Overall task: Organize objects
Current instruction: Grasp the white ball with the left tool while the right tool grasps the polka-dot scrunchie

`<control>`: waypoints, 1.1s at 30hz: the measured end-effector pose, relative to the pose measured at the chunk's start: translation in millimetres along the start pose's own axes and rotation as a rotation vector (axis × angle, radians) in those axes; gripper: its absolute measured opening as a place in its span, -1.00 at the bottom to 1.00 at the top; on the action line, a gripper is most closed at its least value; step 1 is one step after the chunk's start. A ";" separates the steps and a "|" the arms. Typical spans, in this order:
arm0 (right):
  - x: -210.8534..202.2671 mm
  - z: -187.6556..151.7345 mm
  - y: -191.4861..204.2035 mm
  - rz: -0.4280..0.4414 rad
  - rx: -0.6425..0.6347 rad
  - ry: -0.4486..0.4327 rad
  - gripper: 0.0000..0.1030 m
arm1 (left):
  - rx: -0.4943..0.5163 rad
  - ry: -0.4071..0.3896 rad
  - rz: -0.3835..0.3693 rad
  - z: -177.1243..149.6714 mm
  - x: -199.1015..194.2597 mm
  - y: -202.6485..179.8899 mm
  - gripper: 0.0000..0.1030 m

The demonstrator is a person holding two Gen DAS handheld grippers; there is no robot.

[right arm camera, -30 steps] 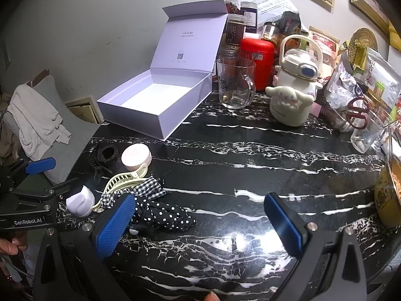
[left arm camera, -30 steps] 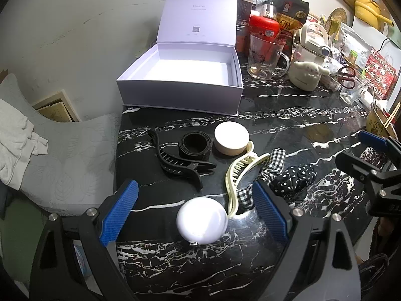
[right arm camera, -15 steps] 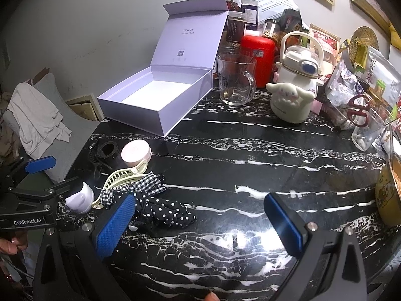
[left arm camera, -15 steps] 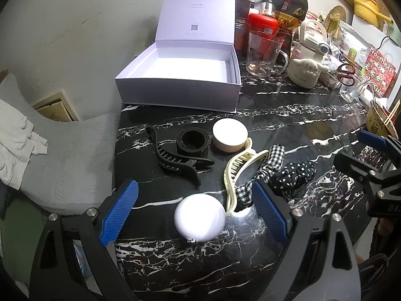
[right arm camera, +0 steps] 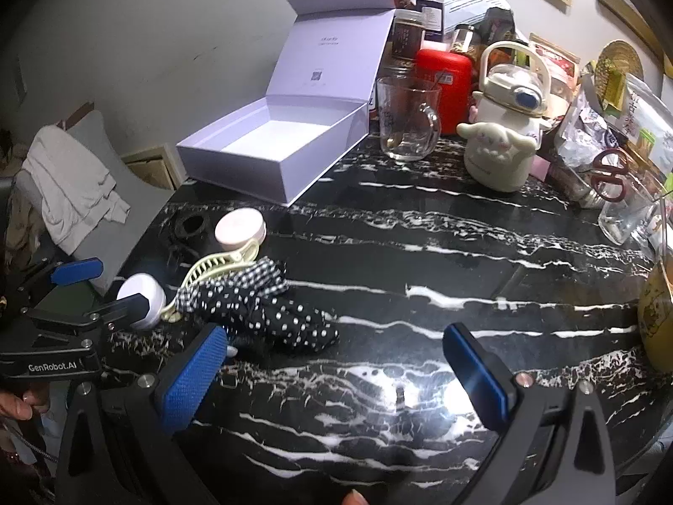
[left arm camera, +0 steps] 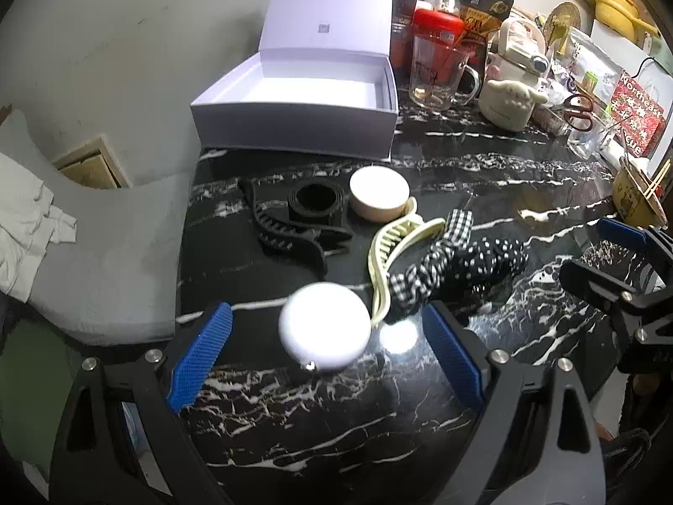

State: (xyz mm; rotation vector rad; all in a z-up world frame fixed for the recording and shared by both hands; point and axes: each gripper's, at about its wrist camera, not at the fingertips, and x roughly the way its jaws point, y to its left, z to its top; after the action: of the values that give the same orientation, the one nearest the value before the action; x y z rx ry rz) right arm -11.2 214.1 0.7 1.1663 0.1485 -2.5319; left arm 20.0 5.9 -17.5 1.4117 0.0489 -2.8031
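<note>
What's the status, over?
Left gripper open, straddling round white case. Right gripper open, empty. Open lilac gift box empty. Cream claw clip touches case.

Glass mug (right arm camera: 407,118), kettle (right arm camera: 502,134) (cartoon-faced), perhaps scissors (right arm camera: 610,174).

The table (left arm camera: 483,176) is glossy black marble with white veins. On it, the open box (left arm camera: 294,124) looks like matt lilac card; beside the box stands a clear glass mug (left arm camera: 437,73).
</note>
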 end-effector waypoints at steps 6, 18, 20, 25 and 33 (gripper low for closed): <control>7.4 -7.7 1.8 0.025 -0.007 0.027 1.00 | -0.017 0.017 -0.002 -8.5 7.0 1.4 0.79; 29.1 -11.6 8.4 0.090 -0.015 0.080 0.98 | -0.055 0.063 -0.051 -16.1 26.6 10.6 0.79; 33.5 -11.2 9.1 0.102 -0.009 0.097 0.87 | -0.064 0.060 -0.061 -15.8 28.1 13.0 0.79; 41.1 -9.0 12.8 0.138 -0.016 0.119 0.67 | -0.079 0.067 -0.091 -14.5 32.5 19.5 0.66; 47.2 -2.4 17.6 0.200 -0.028 0.126 0.36 | -0.076 0.051 -0.156 -10.3 34.3 20.1 0.20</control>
State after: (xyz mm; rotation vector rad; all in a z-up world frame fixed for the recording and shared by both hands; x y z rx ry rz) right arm -31.6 185.6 -35.6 1.2627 0.0930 -2.2782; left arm 8.3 -13.5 -51.7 1.5258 0.2740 -2.8508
